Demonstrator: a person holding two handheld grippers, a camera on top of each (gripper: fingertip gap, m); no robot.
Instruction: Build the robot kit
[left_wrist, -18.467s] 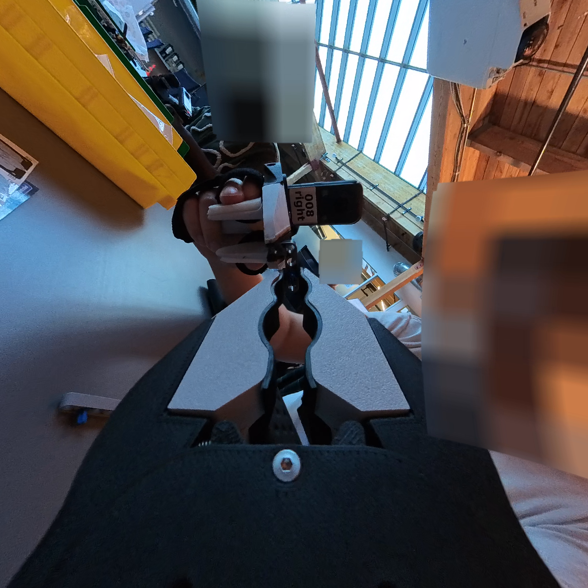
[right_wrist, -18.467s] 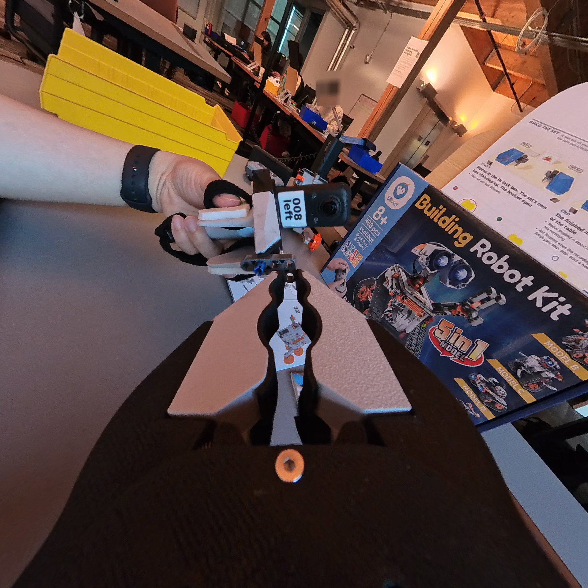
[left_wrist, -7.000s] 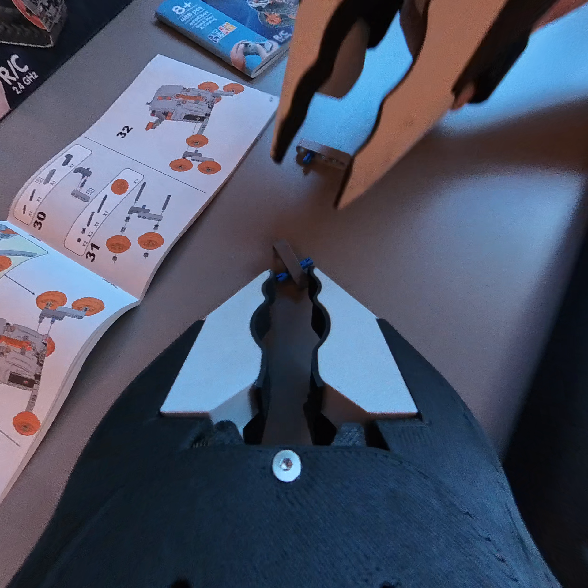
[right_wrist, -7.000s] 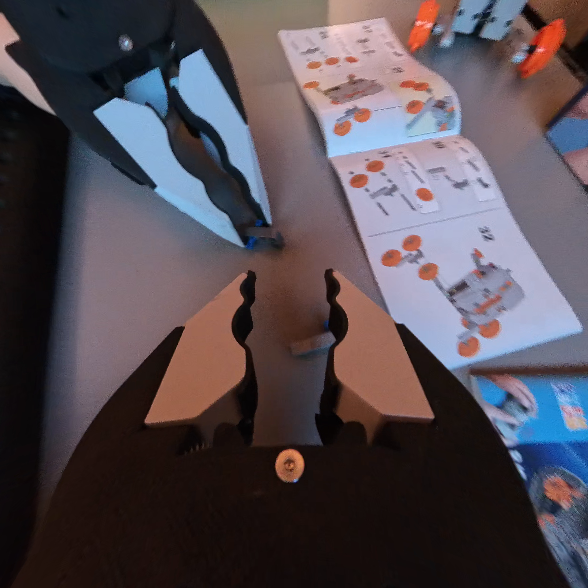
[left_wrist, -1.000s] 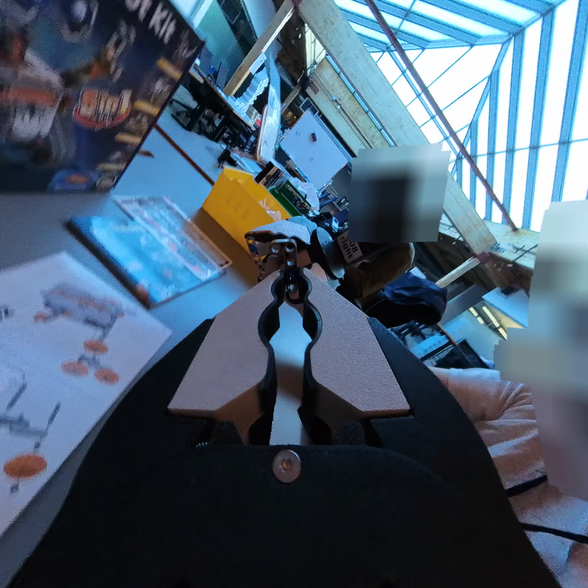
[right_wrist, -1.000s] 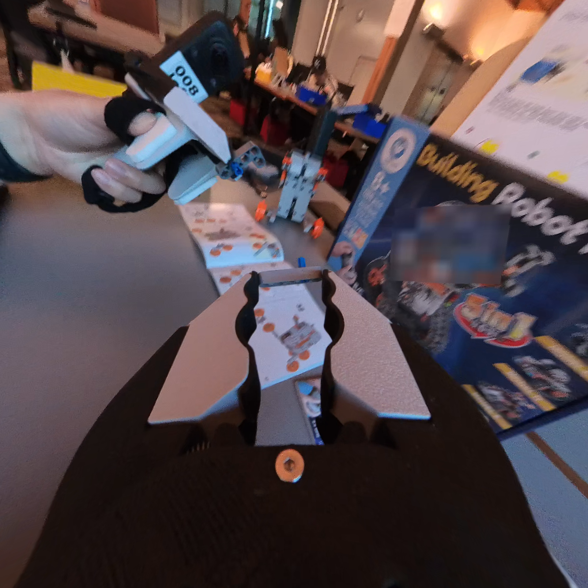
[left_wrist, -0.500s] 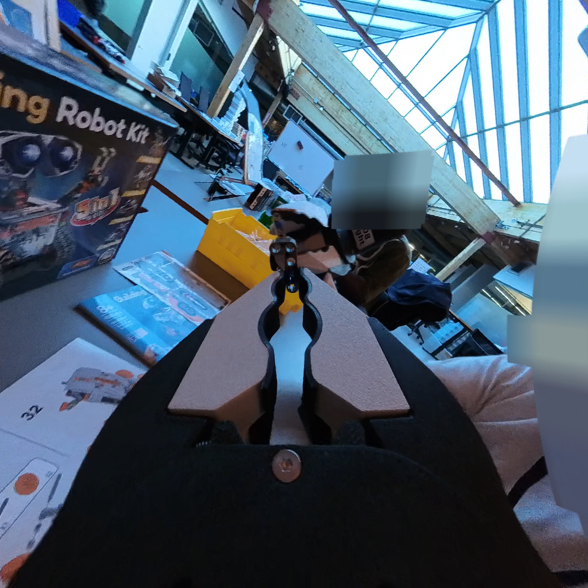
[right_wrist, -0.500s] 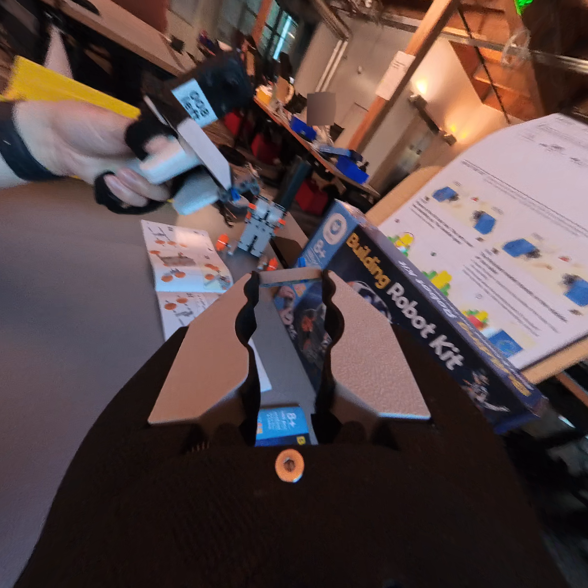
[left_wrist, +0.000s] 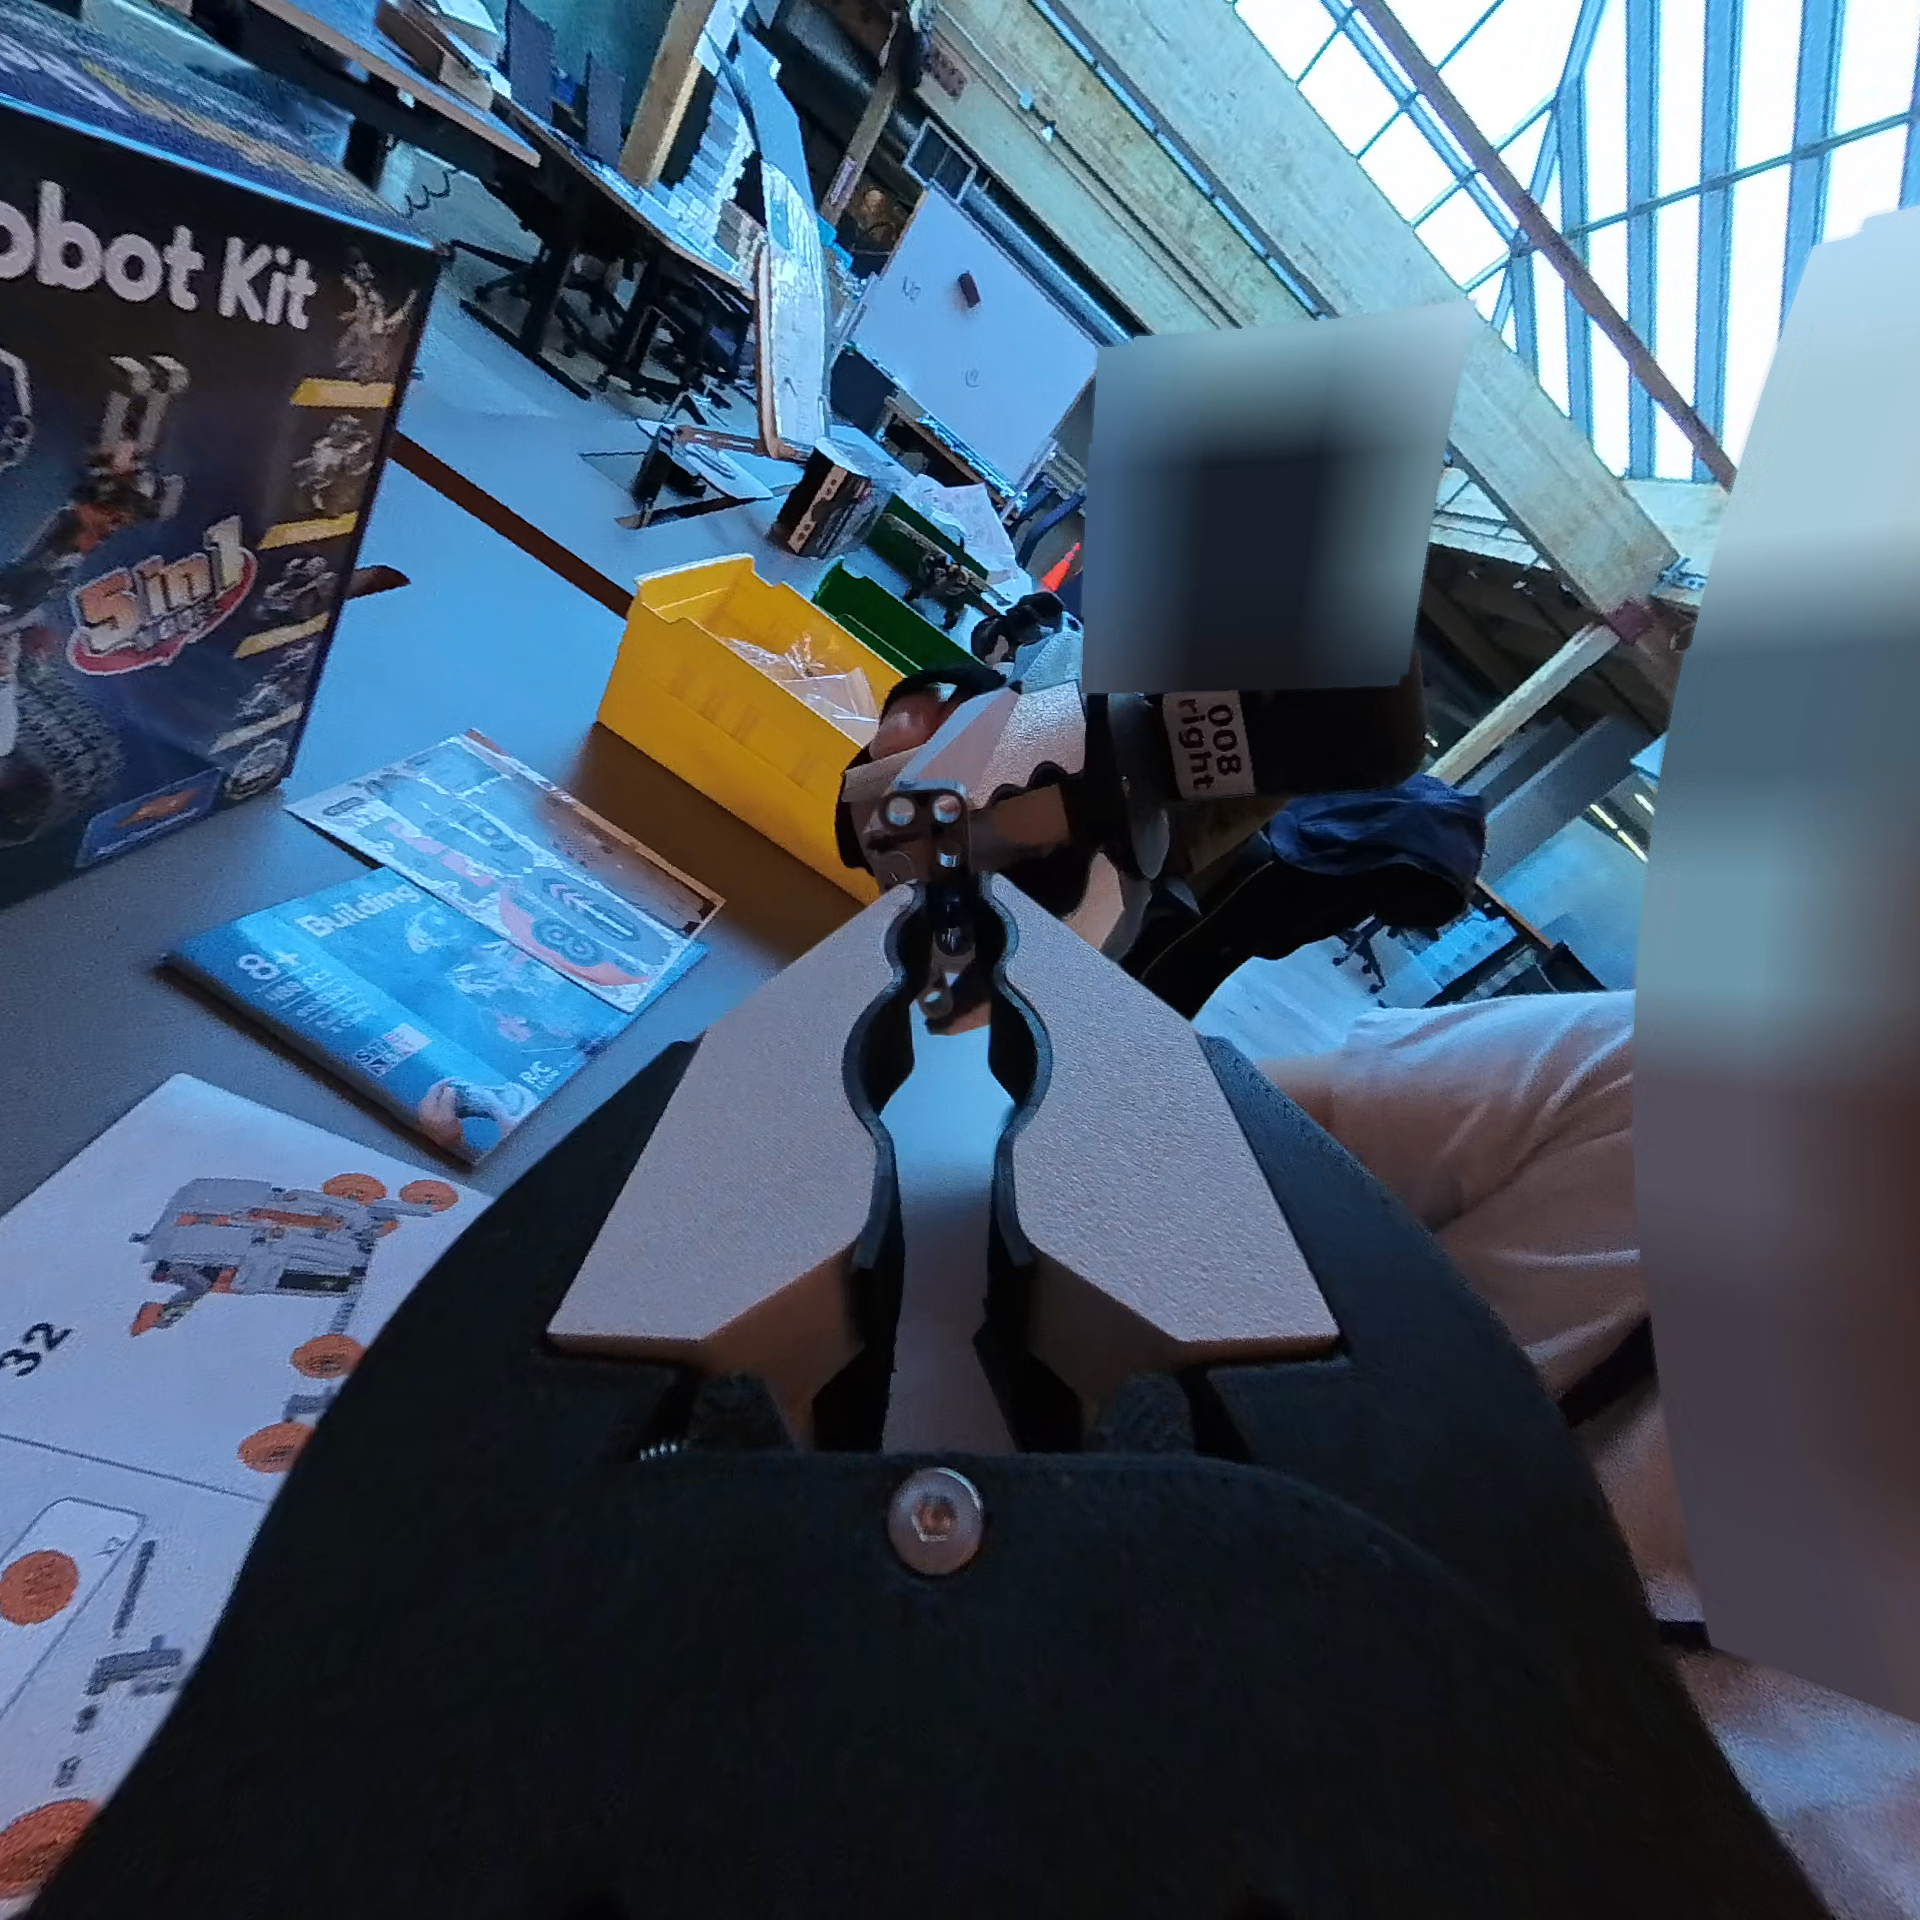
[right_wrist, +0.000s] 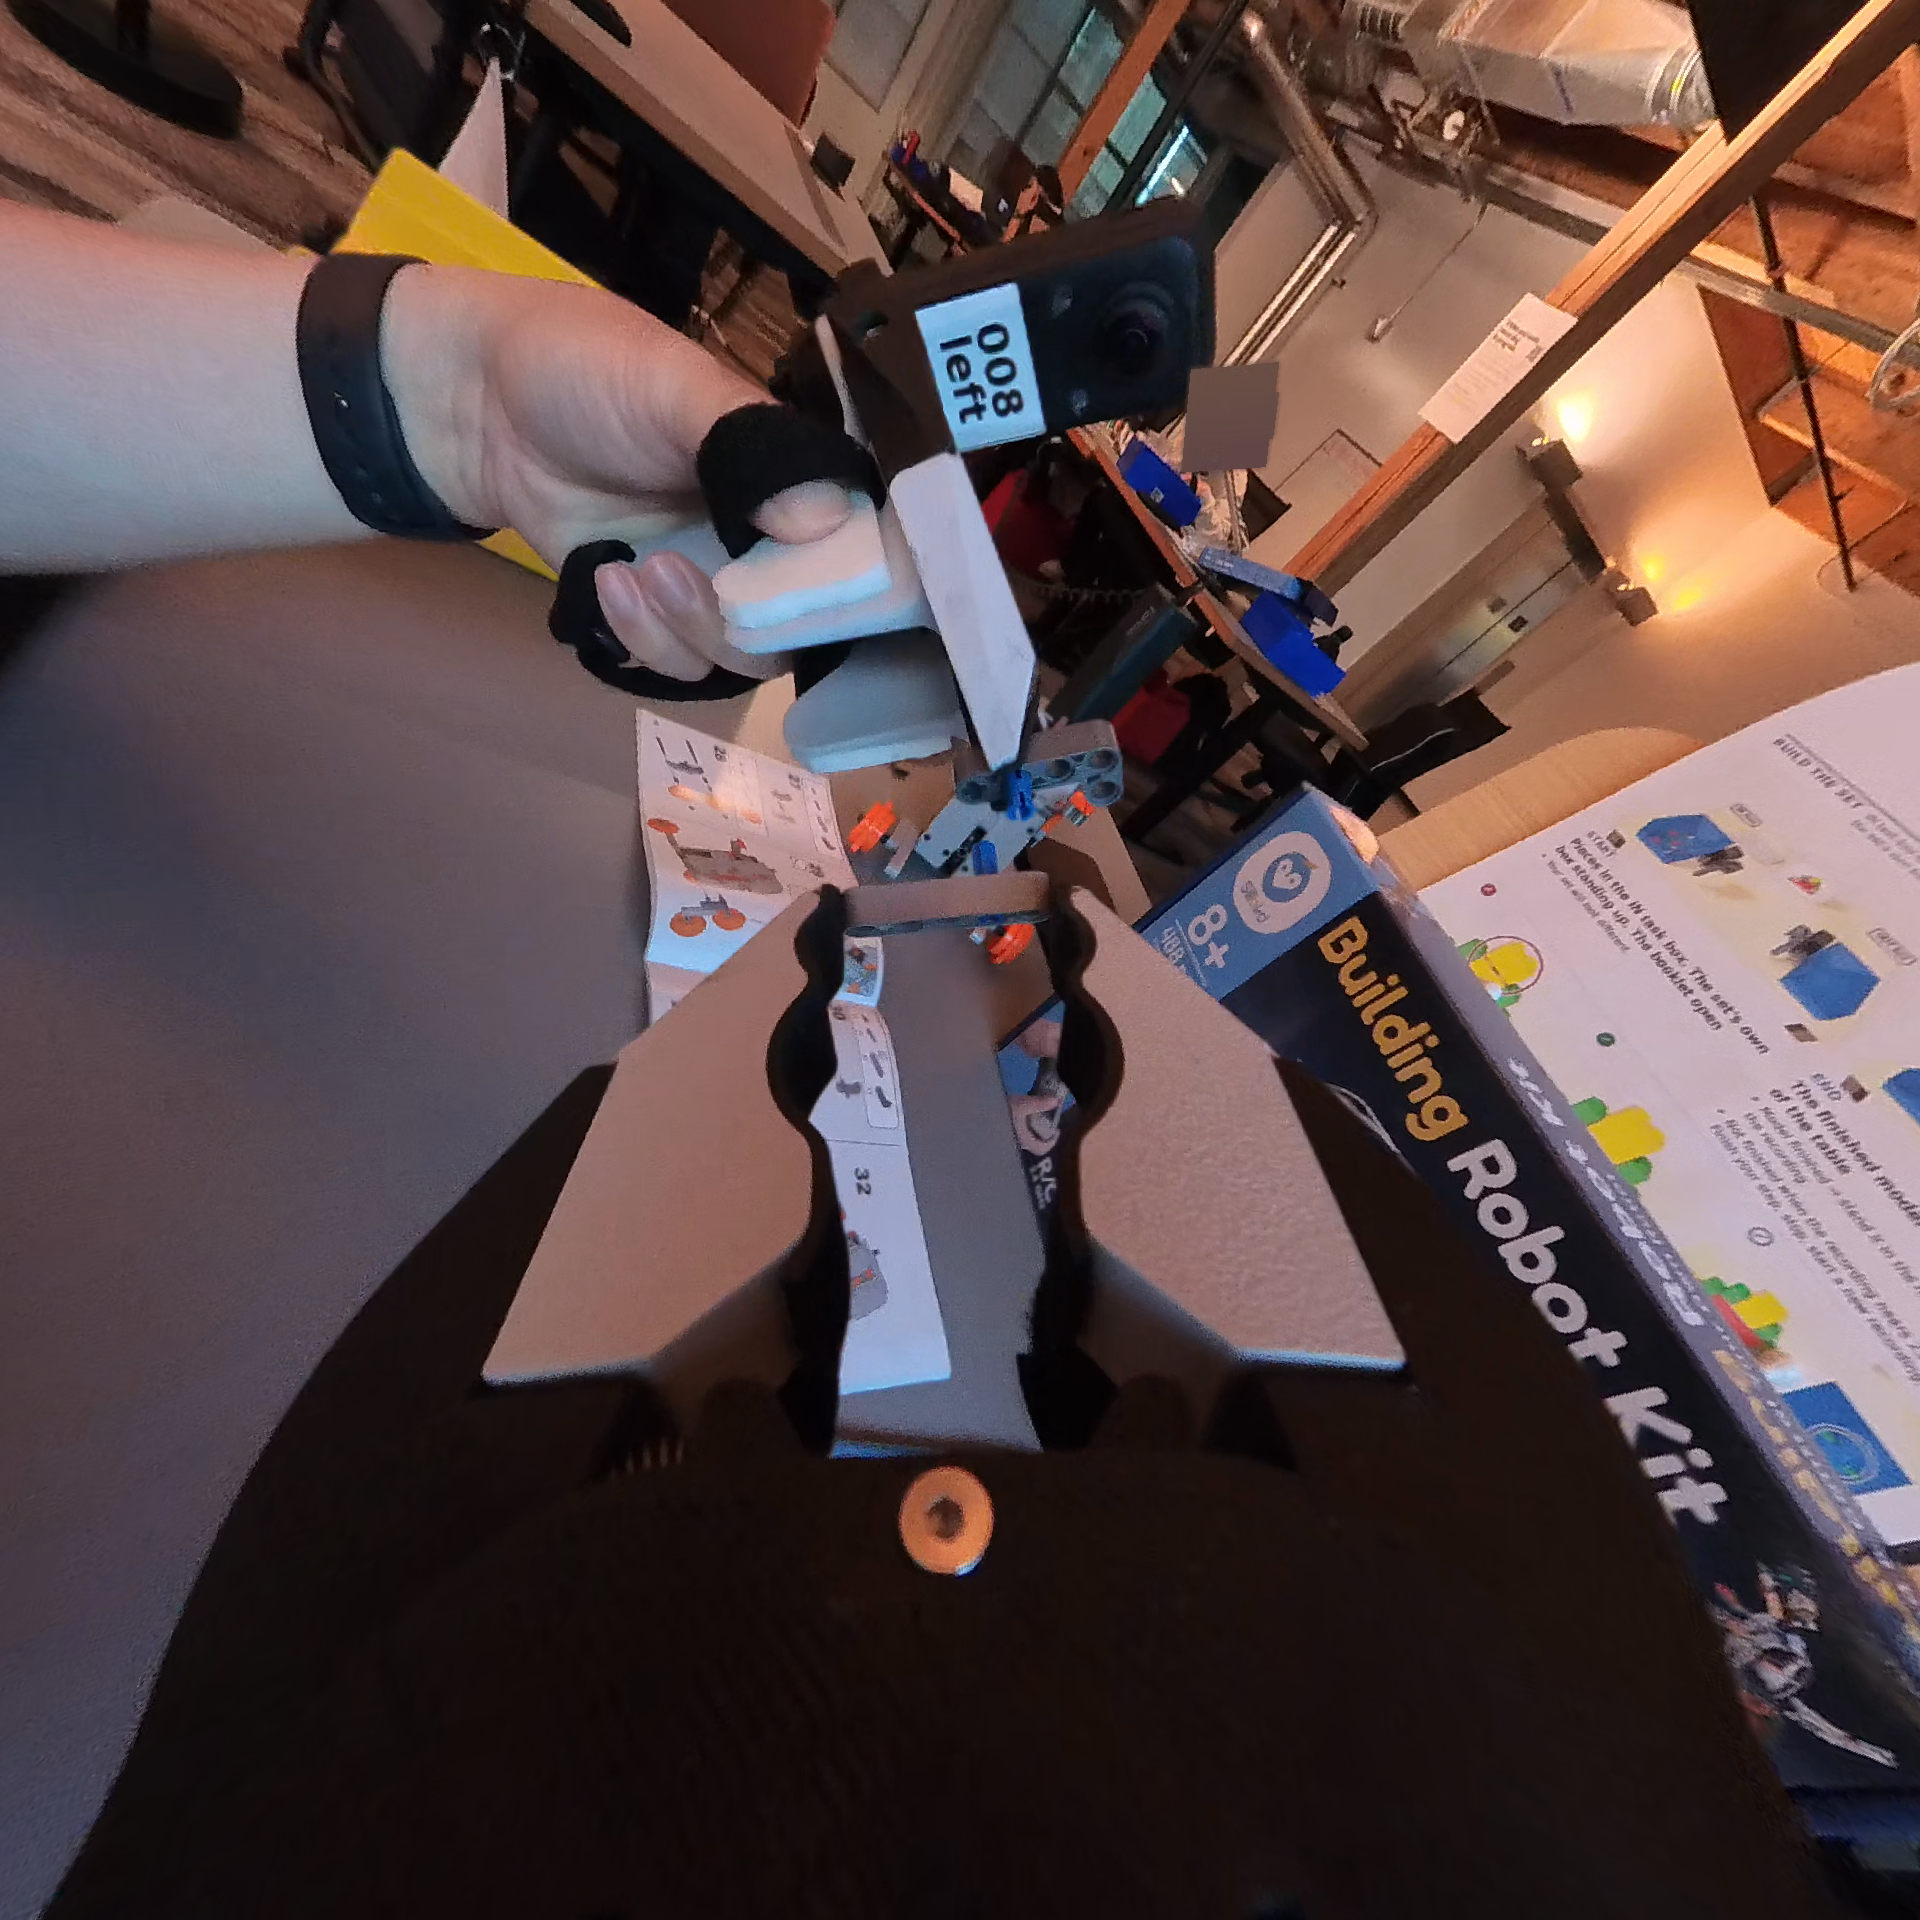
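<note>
A grey table (right_wrist: 260, 935) in a big workshop holds an open booklet (left_wrist: 156, 1247) and a dark kit box (right_wrist: 1507, 1195). The left claw (left_wrist: 940, 904) is squeezed tight on a grey beam with holes (left_wrist: 930, 831); only the right view shows its blue pin (right_wrist: 1013, 790). The right claw (right_wrist: 945, 914) grips a thin grey bar (right_wrist: 945, 920) across its tips, nearer the beam than half a second ago.

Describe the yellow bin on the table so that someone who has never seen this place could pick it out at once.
Start at the big dark kit box standing on the grey table in the left wrist view, then look past the two printed booklets lying flat beside it. The yellow bin sits just beyond them, open-topped, with clear plastic bags inside. A green bin stands behind it; only this one is bright yellow.
</note>
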